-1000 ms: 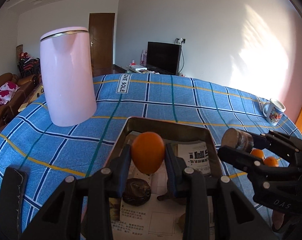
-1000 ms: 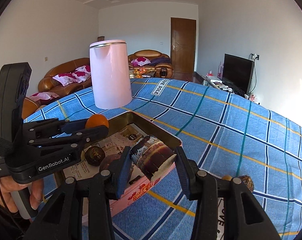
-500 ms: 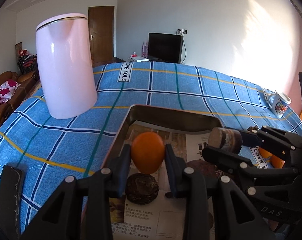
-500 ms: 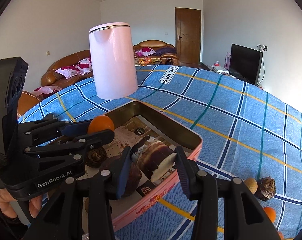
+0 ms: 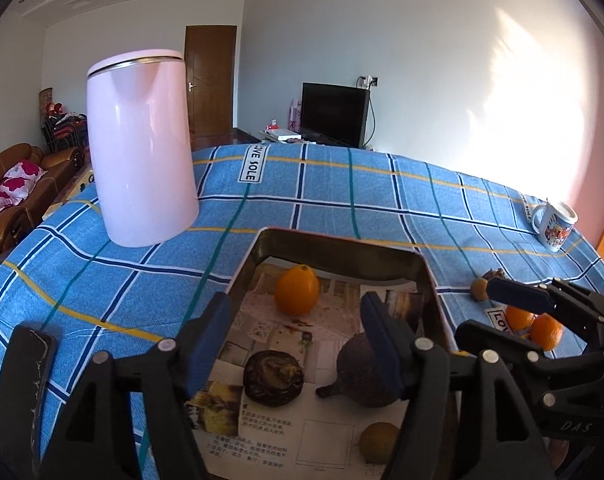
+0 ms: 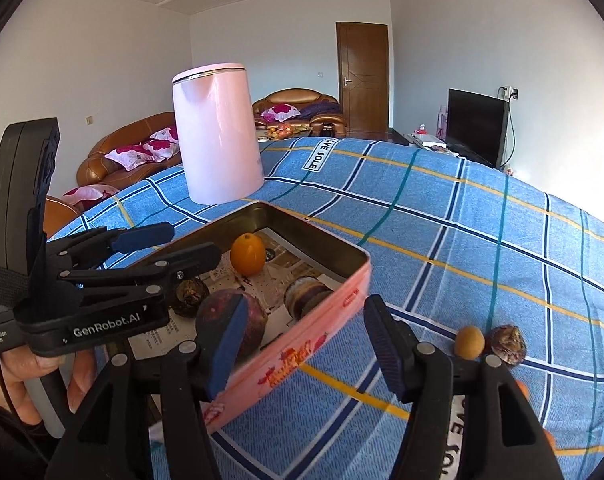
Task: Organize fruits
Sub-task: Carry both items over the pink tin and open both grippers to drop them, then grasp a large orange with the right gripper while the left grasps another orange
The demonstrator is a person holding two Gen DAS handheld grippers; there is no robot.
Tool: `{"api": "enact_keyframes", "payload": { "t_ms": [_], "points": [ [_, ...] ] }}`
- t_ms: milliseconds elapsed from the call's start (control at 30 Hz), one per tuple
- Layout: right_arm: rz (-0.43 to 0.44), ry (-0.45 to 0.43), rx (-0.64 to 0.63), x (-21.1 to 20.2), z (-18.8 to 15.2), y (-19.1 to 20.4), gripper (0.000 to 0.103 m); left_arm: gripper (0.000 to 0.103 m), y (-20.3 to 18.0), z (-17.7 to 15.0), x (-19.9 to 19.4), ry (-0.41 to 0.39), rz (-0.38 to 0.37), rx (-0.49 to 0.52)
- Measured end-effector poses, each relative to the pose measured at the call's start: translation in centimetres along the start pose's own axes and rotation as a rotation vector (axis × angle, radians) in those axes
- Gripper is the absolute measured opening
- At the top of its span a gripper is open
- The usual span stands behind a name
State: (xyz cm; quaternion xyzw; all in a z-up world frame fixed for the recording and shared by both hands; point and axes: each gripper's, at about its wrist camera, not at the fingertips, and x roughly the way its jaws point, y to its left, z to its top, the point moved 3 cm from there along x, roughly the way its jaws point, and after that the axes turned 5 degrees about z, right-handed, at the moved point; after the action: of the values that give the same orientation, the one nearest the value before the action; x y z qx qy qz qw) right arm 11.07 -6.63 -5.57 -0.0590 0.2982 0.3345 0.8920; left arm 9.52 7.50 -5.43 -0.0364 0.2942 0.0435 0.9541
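Note:
A pink tin box (image 6: 302, 356) lined with paper sits on the blue checked tablecloth; its metal rim also shows in the left wrist view (image 5: 341, 242). In it lie an orange (image 5: 296, 289) (image 6: 247, 259), a dark brown fruit (image 5: 273, 378), a purple fruit (image 5: 361, 372) (image 6: 232, 322), a brown cut fruit (image 6: 306, 297) and a small yellowish one (image 5: 379, 442). My left gripper (image 5: 296, 340) is open and empty over the box. My right gripper (image 6: 305, 348) is open and empty above the box's near side.
A tall pink kettle (image 5: 140, 148) stands behind the box at the left. Two oranges (image 5: 533, 326) and a small brown fruit (image 5: 479, 289) lie on the cloth right of the box. A mug (image 5: 554, 226) stands at the far right edge.
My left gripper opened and let the orange down into the box. My right gripper opened and left the brown cut fruit in the box, then drew back to the right.

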Motion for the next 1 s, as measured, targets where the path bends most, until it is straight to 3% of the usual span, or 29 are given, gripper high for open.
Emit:
{"api": "enact_keyframes", "payload": {
  "t_ms": [167, 300, 467, 800, 833, 900, 1000],
  "points": [
    [-0.110, -0.020, 0.031, -4.2, -2.1, -3.0, 0.062, 0.073, -2.4, -0.2, -1.5, -0.027, -0.043, 0.027],
    [-0.253, -0.008, 0.078, -7.6, -4.3, -7.1, 0.068, 0.073, -5.2, -0.4, -2.4, -0.038, -0.090, 0.074],
    [-0.318, 0.026, 0.131, -9.5, -6.5, -10.9, 0.068, 0.073, -8.6, -0.7, -2.6, -0.028, -0.137, 0.132],
    [-0.205, 0.174, 0.174, -6.3, -7.4, -12.2, 0.068, 0.073, -13.6, -1.2, -2.0, 0.002, -0.160, 0.222],
    [-0.205, 0.185, 0.183, -6.1, -7.5, -12.4, 0.065, 0.073, -13.8, -1.2, -1.9, 0.006, -0.164, 0.224],
    [-0.172, 0.172, 0.197, -6.3, -7.6, -12.6, 0.049, 0.073, -14.3, -1.4, -1.6, 0.021, -0.177, 0.225],
    [-0.221, 0.121, 0.234, -7.5, -7.6, -13.1, 0.048, 0.073, -15.4, -1.6, -1.1, 0.038, -0.190, 0.234]
  ]
}}
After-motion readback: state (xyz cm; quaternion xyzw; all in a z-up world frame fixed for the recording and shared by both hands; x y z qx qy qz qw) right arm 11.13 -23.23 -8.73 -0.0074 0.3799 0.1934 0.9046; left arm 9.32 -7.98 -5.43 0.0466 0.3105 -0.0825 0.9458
